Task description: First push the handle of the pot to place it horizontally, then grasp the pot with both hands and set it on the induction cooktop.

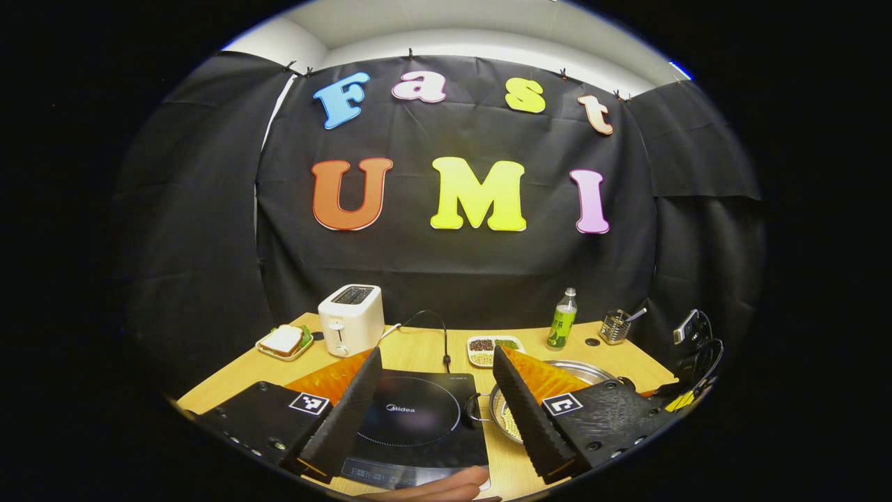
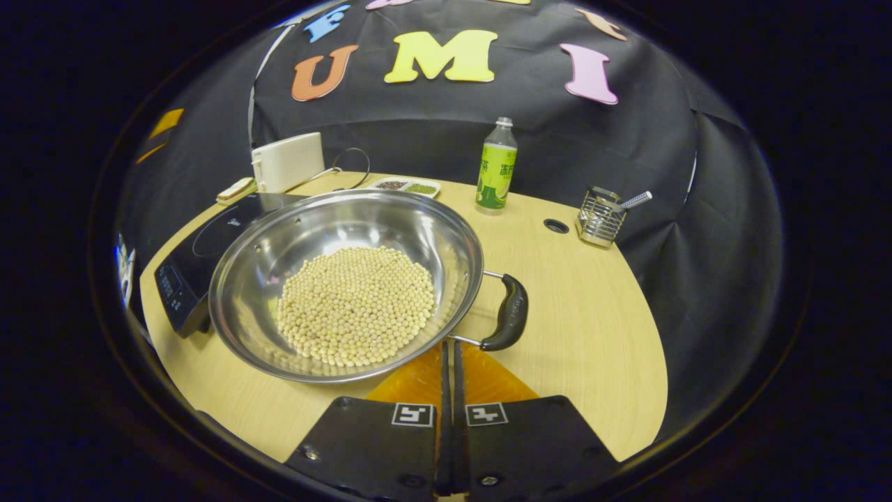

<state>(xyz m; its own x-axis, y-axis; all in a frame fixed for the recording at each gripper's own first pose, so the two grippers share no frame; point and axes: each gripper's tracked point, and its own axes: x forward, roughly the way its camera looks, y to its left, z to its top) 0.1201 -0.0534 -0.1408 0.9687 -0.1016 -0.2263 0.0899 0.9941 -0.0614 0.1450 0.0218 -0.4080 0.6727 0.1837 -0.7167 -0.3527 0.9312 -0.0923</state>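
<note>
Right gripper point(image 2: 449, 348) beside pot point(image 2: 346, 284) handle point(image 2: 511, 312)

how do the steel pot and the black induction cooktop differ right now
The round steel pot is a shiny, deep bowl holding pale beans; the black induction cooktop is flat, dark, squarish and bare. The pot has black side handles; the cooktop has none. Both rest side by side on the wooden table.

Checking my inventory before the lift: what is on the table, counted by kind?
Pot: 1
Induction cooktop: 1
Toaster: 1
Bottle: 1
Wire holder: 1
Sandwich plate: 1
Divided tray: 1
Total: 7
</note>
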